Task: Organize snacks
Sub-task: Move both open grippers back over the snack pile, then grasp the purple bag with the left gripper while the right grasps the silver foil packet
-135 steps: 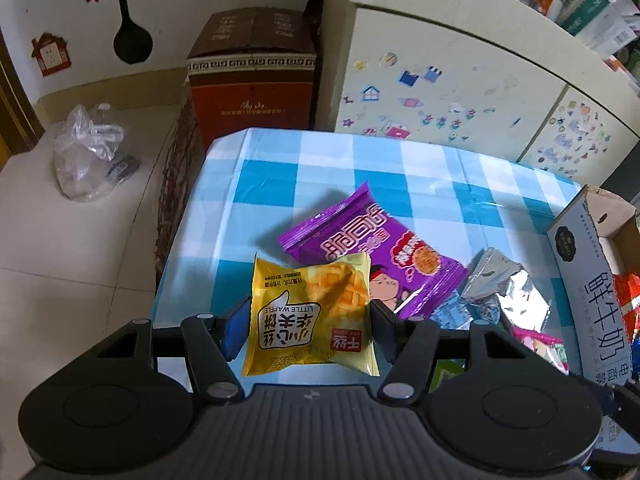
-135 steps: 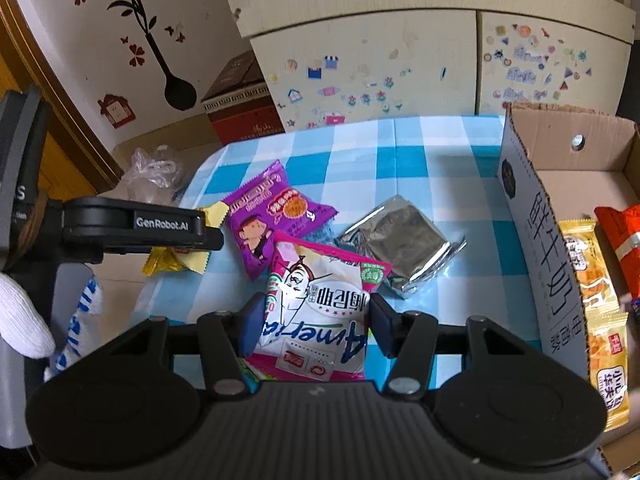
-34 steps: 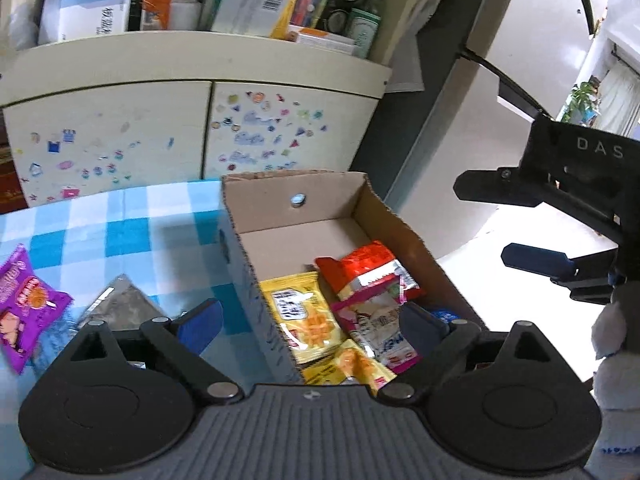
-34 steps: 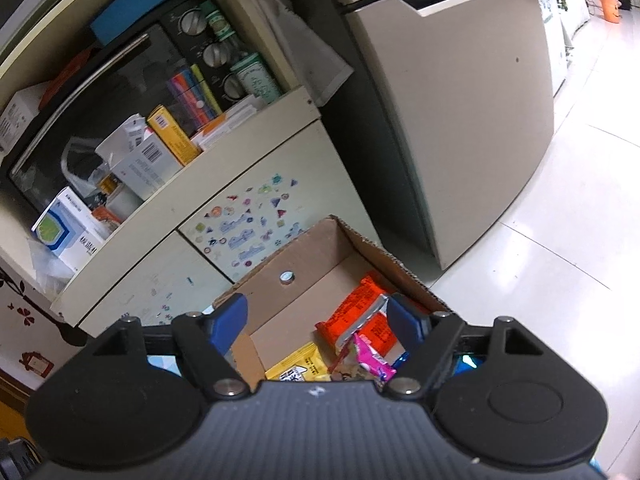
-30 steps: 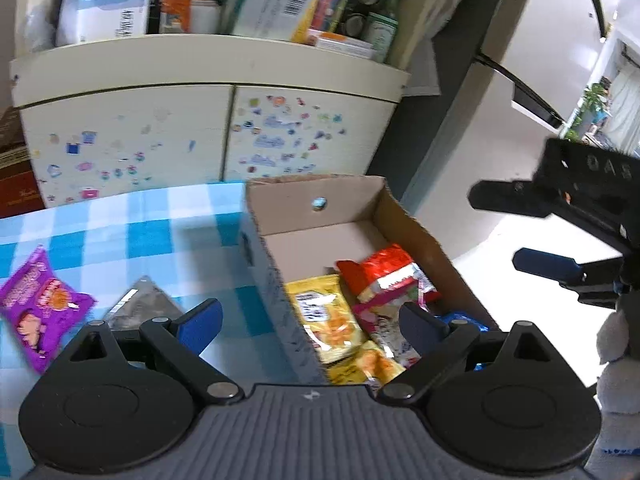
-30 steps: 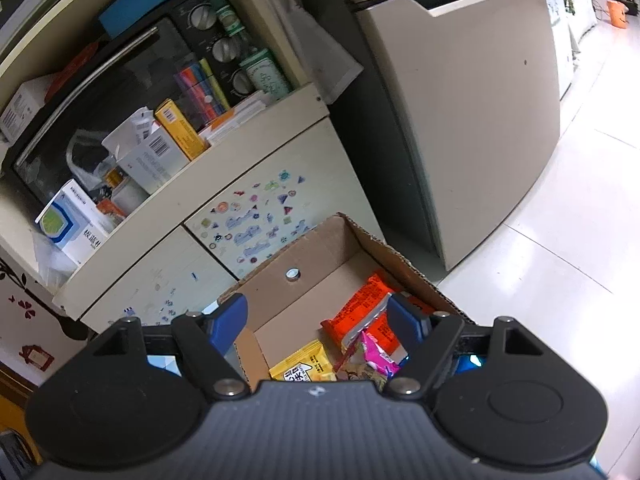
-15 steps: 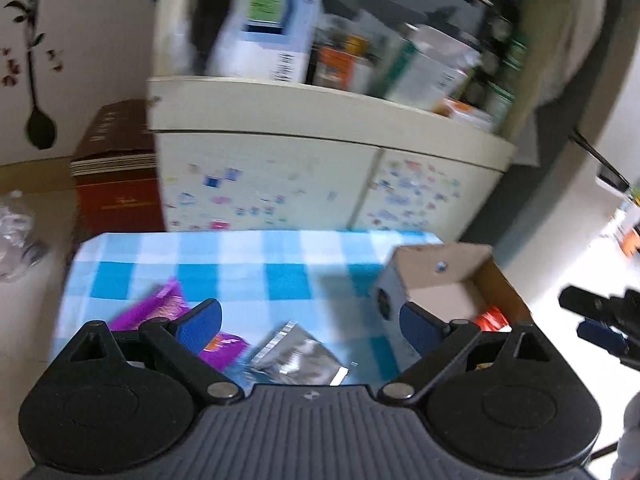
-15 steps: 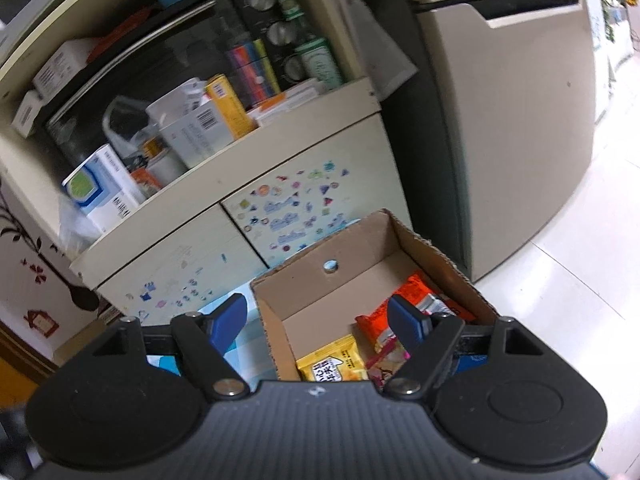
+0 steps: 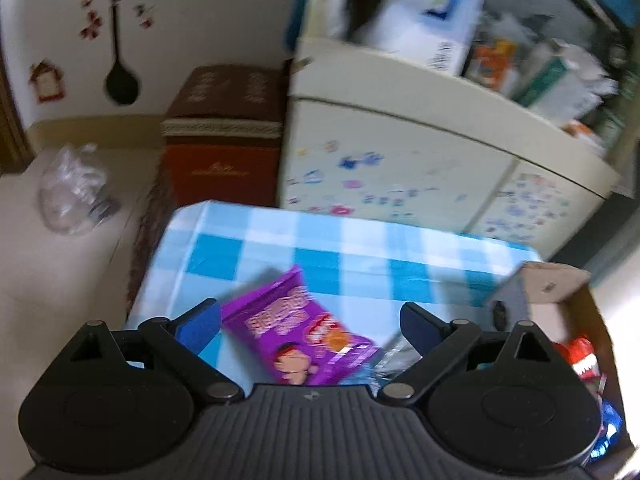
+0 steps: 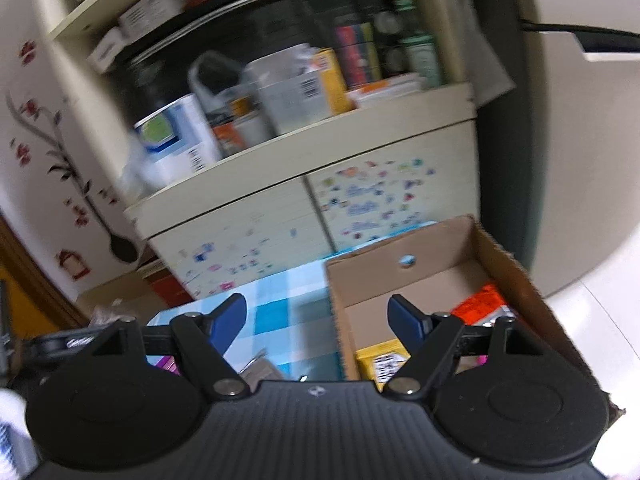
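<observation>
My left gripper (image 9: pixel 310 320) is open and empty above a purple snack packet (image 9: pixel 298 330) that lies on the blue checked tablecloth (image 9: pixel 360 252). A silver packet (image 9: pixel 394 354) lies just right of it, partly hidden. The cardboard box (image 9: pixel 560 280) sits at the table's right end with a red packet (image 9: pixel 578 358) inside. My right gripper (image 10: pixel 318 318) is open and empty, held above the box's left wall (image 10: pixel 340 320). In the right wrist view the box holds a yellow packet (image 10: pixel 380 360) and an orange-red packet (image 10: pixel 480 306).
A cream cabinet with stickers (image 9: pixel 400 168) stands behind the table, its shelf crowded with boxes and bottles (image 10: pixel 280 92). A red-brown carton (image 9: pixel 224 136) and a clear plastic bag (image 9: pixel 76 196) are on the floor at the left. The left gripper's arm (image 10: pixel 80 340) shows at left.
Both grippers let go of their packets into the box. The left gripper has swung left and down over the purple packet. The right gripper has turned left, away from the box interior.
</observation>
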Demonstrator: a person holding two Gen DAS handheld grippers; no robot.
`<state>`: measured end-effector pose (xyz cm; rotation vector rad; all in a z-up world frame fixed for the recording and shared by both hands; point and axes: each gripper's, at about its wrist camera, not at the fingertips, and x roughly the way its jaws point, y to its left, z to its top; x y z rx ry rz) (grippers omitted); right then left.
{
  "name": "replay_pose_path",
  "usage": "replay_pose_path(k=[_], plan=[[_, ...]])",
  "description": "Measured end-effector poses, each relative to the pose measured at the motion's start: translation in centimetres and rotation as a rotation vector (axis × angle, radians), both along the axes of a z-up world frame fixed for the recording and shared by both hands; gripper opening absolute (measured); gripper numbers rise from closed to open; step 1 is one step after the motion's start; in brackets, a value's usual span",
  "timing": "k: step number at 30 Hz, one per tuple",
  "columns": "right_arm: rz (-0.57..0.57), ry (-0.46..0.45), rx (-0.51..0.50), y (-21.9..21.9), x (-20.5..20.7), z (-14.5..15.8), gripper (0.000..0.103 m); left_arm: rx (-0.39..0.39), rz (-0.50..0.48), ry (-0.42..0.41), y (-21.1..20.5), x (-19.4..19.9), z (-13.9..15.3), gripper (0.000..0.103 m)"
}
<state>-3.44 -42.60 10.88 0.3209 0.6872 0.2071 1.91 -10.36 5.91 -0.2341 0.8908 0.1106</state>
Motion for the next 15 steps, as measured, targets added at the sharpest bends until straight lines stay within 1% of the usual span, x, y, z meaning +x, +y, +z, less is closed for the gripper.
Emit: replay_pose_path(k=[4, 6, 11, 15], plan=[[0.088, 0.002, -0.014, 1.9, 0.1, -0.6, 0.079, -0.043, 0.056, 0.059, 1.0, 1.4, -1.9, 0.098], [0.132, 0.001, -0.034, 2.9, 0.2, -0.8, 0.079, -0.057, 0.075, 0.074, 1.3, 2.0, -2.8, 0.098], [0.231, -0.009, -0.074, 5.0, 0.0, -1.6, 0.079, -0.063, 0.121, 0.122, 1.6, 3.5, -5.3, 0.098], [0.298, -0.016, -0.114, 6.4, -0.2, -2.4, 0.079, -0.108, 0.162, 0.149, 2.0, 4.4, -6.9, 0.098]])
